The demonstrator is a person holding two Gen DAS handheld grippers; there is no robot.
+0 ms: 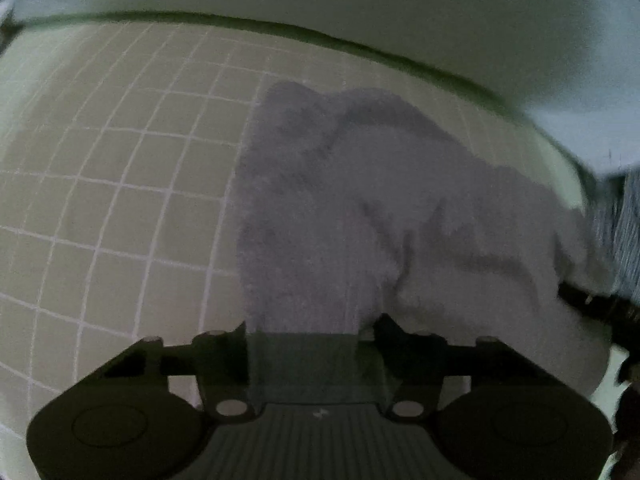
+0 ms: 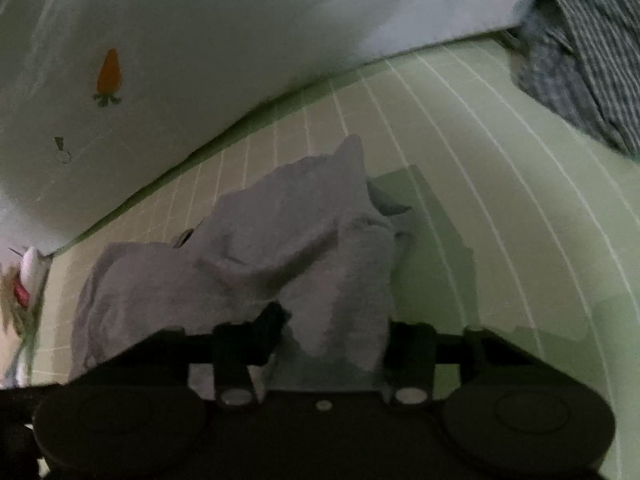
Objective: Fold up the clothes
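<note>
A grey fleecy cloth lies bunched on a green checked sheet. One edge of it runs between the fingers of my left gripper, which is shut on it; the fabric hides the tips. In the right wrist view the same cloth rises in a peak above the sheet and casts a shadow there. My right gripper is shut on its near edge. The right gripper shows as a black shape at the cloth's far right.
A white quilt with a carrot print borders the sheet at the back. A striped blue garment lies crumpled at the far right. A small pink and white toy sits at the left edge. Bare sheet stretches left of the cloth.
</note>
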